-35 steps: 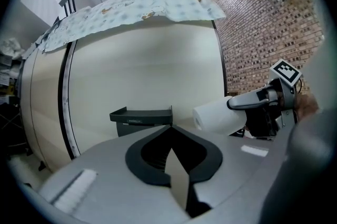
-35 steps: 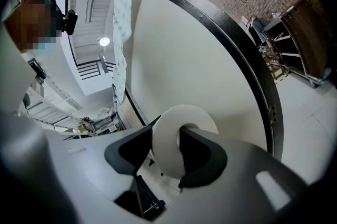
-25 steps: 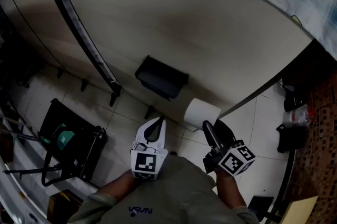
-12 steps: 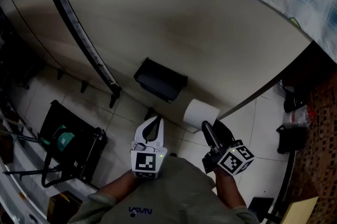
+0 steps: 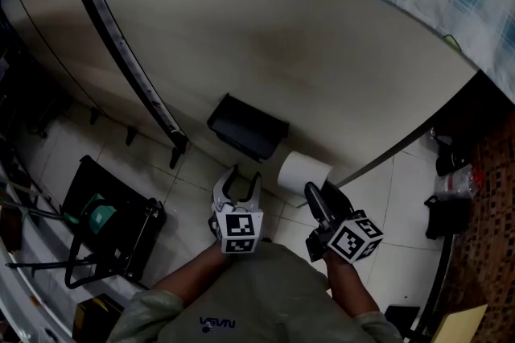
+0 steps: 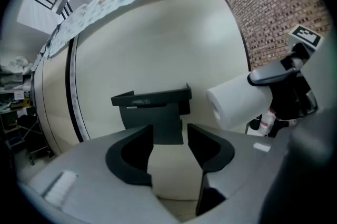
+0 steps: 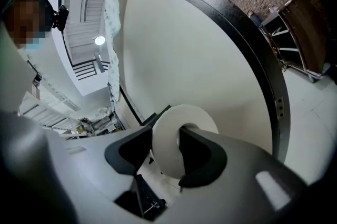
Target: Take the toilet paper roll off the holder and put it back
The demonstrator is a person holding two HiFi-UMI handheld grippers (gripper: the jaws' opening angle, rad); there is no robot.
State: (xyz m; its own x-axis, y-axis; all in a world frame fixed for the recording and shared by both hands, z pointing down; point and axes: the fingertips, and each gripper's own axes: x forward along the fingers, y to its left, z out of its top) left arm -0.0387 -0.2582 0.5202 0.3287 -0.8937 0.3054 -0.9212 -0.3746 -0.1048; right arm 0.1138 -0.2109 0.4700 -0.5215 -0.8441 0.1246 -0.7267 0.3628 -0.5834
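The white toilet paper roll (image 5: 302,171) is off the black wall holder (image 5: 248,127), just right of and below it. My right gripper (image 5: 319,193) is shut on the roll (image 7: 164,140), with one jaw inside the core and the other against the outer side. My left gripper (image 5: 241,177) sits below the holder; its jaws have just been opening and nothing is between them. In the left gripper view the holder (image 6: 152,106) lies straight ahead of the left gripper (image 6: 169,148), and the roll (image 6: 236,103) hangs to the right.
The holder is mounted on a beige panel (image 5: 322,59) with a dark vertical strip (image 5: 129,64). A black wire rack (image 5: 105,214) with a teal item stands on the tiled floor at lower left. Dark bags (image 5: 447,208) lie by the brick wall at right.
My left gripper went from shut to open and shifted slightly right and towards the holder. The right gripper has stayed put with the roll in it.
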